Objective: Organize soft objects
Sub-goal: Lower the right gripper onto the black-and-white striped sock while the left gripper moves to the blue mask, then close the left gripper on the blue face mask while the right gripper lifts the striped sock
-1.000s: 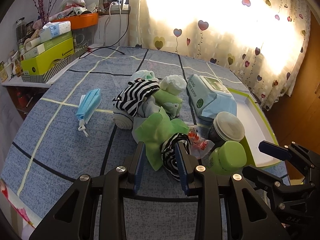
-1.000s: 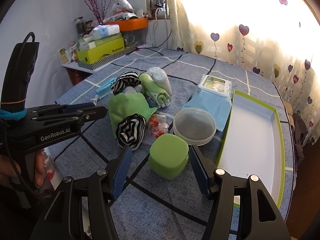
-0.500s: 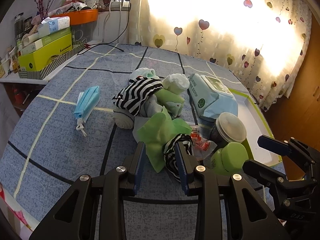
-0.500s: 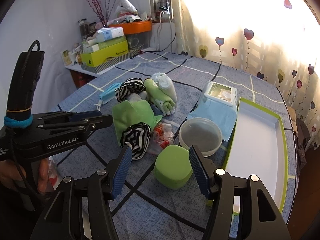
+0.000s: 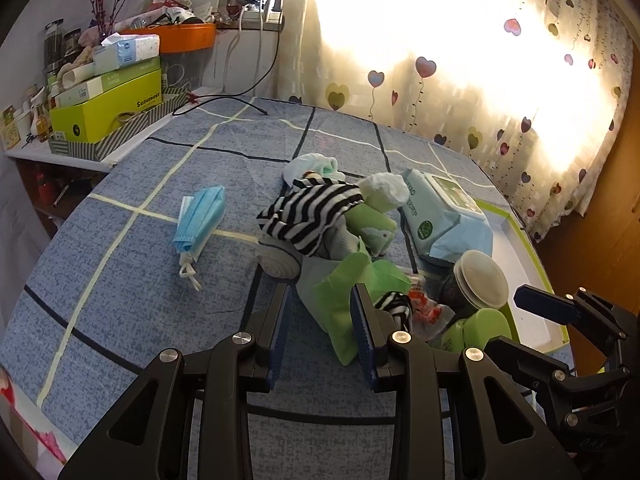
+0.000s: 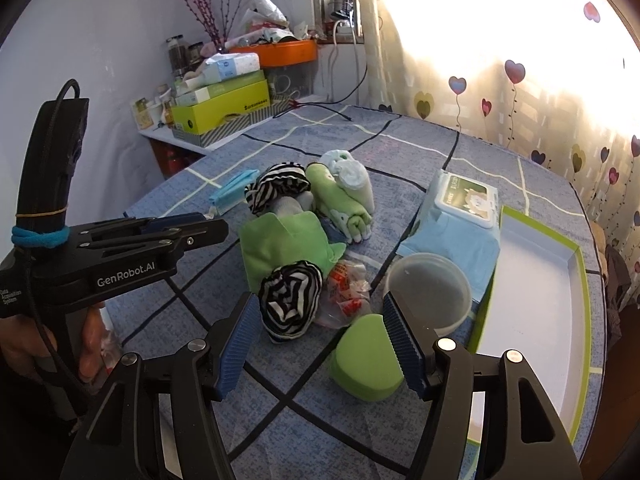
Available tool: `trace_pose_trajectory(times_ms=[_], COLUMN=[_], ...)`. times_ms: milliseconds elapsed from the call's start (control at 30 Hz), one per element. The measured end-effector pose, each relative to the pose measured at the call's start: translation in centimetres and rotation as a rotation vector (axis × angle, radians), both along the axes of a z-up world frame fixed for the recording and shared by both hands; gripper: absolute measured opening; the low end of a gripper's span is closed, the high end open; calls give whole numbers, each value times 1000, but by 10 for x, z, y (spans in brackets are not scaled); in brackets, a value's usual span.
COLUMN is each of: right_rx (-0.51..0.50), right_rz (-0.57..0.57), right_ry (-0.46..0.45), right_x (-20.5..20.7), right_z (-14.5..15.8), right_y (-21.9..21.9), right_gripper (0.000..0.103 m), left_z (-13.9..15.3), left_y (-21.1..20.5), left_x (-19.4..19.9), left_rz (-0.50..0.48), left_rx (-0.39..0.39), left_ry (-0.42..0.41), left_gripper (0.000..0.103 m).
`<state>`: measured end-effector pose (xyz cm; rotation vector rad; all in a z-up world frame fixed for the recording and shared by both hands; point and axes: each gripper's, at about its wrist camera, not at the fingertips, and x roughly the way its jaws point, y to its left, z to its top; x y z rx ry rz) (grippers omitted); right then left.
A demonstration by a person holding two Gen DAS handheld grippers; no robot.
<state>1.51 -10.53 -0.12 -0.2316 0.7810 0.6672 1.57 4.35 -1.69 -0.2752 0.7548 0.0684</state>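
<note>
A heap of soft things lies mid-table: a striped cloth, a green cloth, a rolled striped sock, green rolled towels and a white roll. My left gripper is open and empty, just in front of the green cloth. My right gripper is open and empty, held above the striped sock and a green square box. The left gripper also shows in the right wrist view.
A blue face mask lies left of the heap. A wipes pack, a round lidded tub and a white tray with green rim lie right. Boxes and clutter stand on a shelf at back left.
Both grippers have drawn back and risen slightly from the heap. The left gripper has shifted left, so the striped sock now sits right of its fingers. Nothing was grasped.
</note>
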Motion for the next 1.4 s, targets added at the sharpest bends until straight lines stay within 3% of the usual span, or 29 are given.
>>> trace_pose_trajectory(times_ms=[700, 1067, 1133, 1200, 1267, 1400], right_rx=[-25, -117, -162, -185, -193, -175], right_rz=[107, 131, 131, 128, 127, 125], right_ry=[-51, -38, -31, -18, -3, -5], right_x=[49, 90, 94, 97, 98, 97], right_z=[15, -8, -17, -22, -26, -24], right_y=[89, 140, 143, 145, 143, 137], right_gripper=[64, 63, 51, 29, 15, 8], left_z=[-17, -29, -30, -31, -32, -36], left_y=[80, 103, 105, 106, 107, 107], left_x=[7, 22, 26, 30, 34, 41], left_rz=[123, 140, 137, 133, 128, 118], left_rx=[-45, -65, -70, -71, -72, -69], left_ry=[5, 16, 21, 22, 25, 35], left_gripper=[32, 32, 32, 32, 32, 32])
